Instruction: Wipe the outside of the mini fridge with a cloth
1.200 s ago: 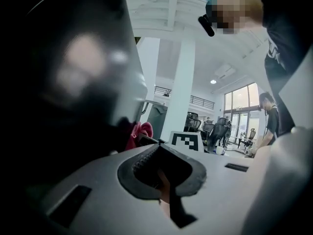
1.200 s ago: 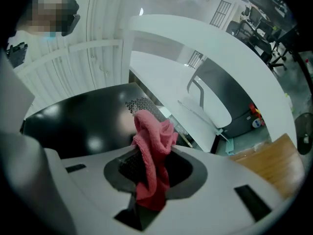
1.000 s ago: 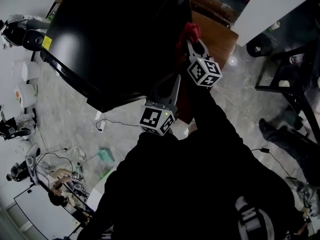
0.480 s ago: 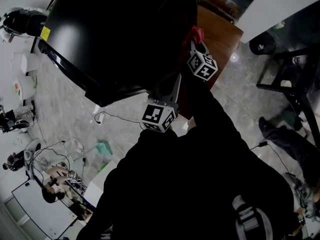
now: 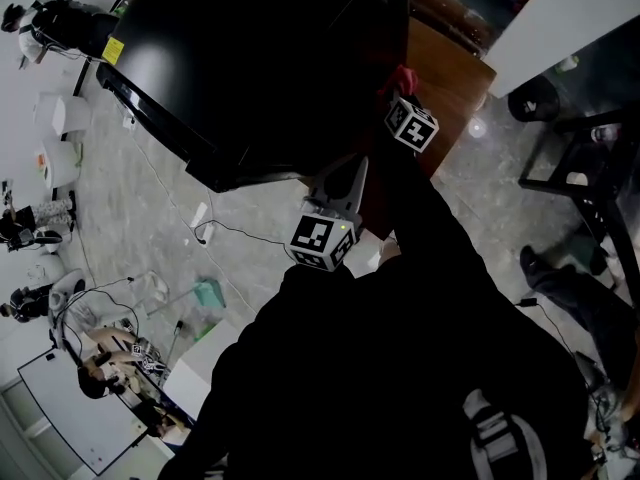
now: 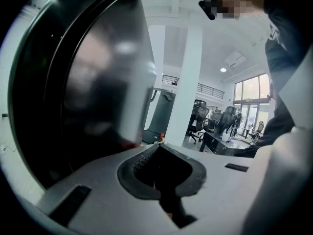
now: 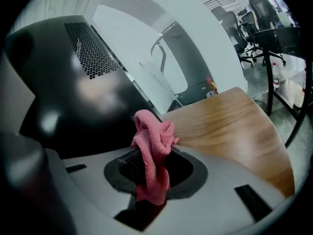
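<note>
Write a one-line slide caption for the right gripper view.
Right claw clamped on a bunched pink cloth, raised beside the black mini fridge, with a wooden table to the right.

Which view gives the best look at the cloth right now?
The right gripper view: the pink cloth fills the middle, bunched and pinched by the right gripper. The head view shows only a red scrap beyond that gripper's marker cube. The left gripper view does not show it.

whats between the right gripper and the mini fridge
Only the pink cloth, pinched in the right gripper and bunched toward the side of the black mini fridge; the right gripper view shows it.
</note>
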Demonstrator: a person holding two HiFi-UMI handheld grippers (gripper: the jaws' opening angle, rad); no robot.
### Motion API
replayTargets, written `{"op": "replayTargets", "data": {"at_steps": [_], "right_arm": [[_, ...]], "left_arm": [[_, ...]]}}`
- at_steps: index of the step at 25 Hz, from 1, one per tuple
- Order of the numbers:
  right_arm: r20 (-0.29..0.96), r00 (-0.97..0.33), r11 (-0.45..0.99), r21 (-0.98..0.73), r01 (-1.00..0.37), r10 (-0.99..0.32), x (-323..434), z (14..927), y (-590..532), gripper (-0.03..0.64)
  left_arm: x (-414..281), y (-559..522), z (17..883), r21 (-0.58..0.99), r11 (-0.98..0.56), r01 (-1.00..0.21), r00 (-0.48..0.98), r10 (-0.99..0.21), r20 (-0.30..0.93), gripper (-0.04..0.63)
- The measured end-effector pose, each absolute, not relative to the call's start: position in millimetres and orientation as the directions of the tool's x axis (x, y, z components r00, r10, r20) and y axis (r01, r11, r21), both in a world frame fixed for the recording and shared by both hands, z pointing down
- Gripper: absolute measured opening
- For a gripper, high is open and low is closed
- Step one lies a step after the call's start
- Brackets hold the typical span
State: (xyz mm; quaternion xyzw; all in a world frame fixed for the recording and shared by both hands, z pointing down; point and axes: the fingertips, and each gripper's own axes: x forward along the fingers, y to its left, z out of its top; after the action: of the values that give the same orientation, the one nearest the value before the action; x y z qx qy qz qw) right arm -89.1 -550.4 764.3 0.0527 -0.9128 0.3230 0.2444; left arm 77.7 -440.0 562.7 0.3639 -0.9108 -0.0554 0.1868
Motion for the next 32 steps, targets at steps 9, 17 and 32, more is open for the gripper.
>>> {"op": "replayTargets", "data": {"at_steps": [9, 17, 32], "right_arm": [[0.163, -0.984, 0.731, -0.680, -0.055, 0.077, -28.9, 594.4, -554.8, 0.104], [-0.129, -0.984, 0.781, -0.599, 0.178, 0.125, 50.8, 415.4, -484.4, 0.104], [-0.162, -0.977, 0.749, -0.628, 0.211, 0.139, 96.3, 375.2, -355.7, 0.104]], "left_arm": [[101.1, -433.7, 468.4, 0.299, 0.613, -0.731, -0.597, -0.787, 0.156, 0.006], [142.3, -390.8, 370.5, 0.205, 0.528, -0.824, -0.528, -0.847, 0.061, 0.006], [171.0, -273.2, 329.9, 0.174, 0.472, -0.864, -0.483, -0.875, -0.027, 0.006]]}}
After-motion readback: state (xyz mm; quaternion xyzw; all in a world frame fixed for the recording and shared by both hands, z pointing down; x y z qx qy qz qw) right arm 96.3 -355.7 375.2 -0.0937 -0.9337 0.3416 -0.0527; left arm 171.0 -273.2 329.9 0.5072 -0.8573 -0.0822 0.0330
